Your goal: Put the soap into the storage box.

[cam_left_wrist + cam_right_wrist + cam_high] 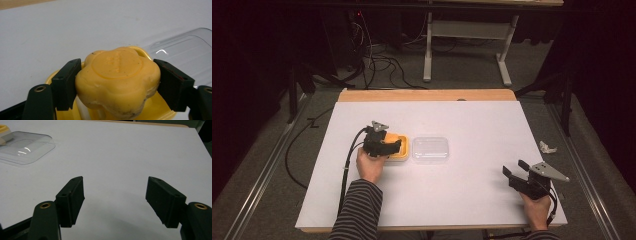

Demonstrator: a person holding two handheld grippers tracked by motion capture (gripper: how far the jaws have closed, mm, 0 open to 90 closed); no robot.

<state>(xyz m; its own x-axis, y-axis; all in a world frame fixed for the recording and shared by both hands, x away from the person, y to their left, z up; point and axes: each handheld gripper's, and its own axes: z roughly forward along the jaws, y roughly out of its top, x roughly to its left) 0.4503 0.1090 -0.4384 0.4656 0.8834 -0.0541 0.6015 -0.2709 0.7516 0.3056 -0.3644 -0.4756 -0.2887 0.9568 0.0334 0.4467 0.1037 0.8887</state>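
Observation:
A yellow flower-shaped block [117,80], like a soap or sponge, sits between the jaws of my left gripper [119,75], which is shut on its sides. Just beneath it lies a shallow yellow box [160,112]. In the high view the left gripper [384,142] is over that yellow box [401,152] at the table's left middle. A clear plastic lid [430,149] lies flat right beside the box. My right gripper [514,170] is near the front right corner, open, with nothing between its jaws [115,197].
The white tabletop [472,115] has a wooden far edge. The clear lid [23,148] lies far left of the right gripper. A crumpled white scrap [548,147] lies on the floor to the right. Cables and a desk frame stand beyond the table.

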